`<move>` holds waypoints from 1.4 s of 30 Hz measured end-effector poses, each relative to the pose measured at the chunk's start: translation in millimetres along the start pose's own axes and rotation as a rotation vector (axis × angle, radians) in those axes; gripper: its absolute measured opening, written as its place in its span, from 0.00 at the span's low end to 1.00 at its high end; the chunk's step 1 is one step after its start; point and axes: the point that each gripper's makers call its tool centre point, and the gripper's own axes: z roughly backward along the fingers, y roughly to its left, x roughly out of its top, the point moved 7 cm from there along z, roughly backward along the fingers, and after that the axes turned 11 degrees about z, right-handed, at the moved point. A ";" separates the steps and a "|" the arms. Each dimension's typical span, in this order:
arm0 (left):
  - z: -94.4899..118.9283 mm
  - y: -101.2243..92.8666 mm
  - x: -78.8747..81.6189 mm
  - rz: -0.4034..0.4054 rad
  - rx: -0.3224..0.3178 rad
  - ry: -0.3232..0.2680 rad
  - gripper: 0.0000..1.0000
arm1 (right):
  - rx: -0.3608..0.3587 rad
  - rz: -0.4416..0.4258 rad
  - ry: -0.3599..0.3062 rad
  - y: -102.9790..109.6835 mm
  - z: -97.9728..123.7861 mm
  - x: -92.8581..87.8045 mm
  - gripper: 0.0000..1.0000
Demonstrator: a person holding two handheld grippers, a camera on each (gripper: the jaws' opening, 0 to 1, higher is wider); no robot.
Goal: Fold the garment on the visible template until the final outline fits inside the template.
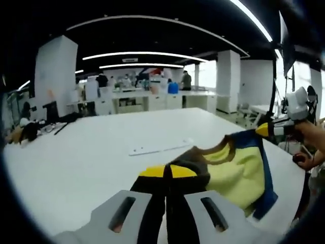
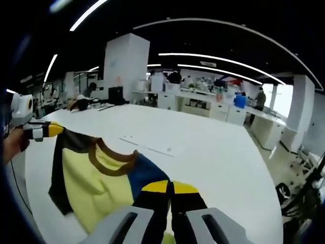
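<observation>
A yellow garment [image 1: 231, 170] with a brown collar, one blue sleeve and one black sleeve hangs stretched between the two grippers above the white table [image 1: 91, 152]. My left gripper [image 1: 167, 172] is shut on its dark shoulder. My right gripper [image 1: 267, 130], held by a hand, comes in from the right and pinches the blue corner. In the right gripper view, my right gripper [image 2: 170, 187] is shut on the blue shoulder of the garment [image 2: 96, 178], and the left gripper [image 2: 52, 130] holds the black corner at far left. A thin pale strip [image 1: 160, 146] lies flat on the table beyond.
The same strip [image 2: 147, 146] crosses the table [image 2: 223, 152] ahead of the shirt. Dark clutter [image 1: 25, 132] sits at the table's far left edge. Benches, white pillars [image 2: 127, 61] and people stand behind. Chairs and cables [image 2: 299, 188] lie past the right edge.
</observation>
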 end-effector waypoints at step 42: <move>-94.3 42.7 -63.2 -0.098 0.000 0.214 0.00 | 0.047 -0.036 0.243 -7.4 -114.9 -64.1 0.15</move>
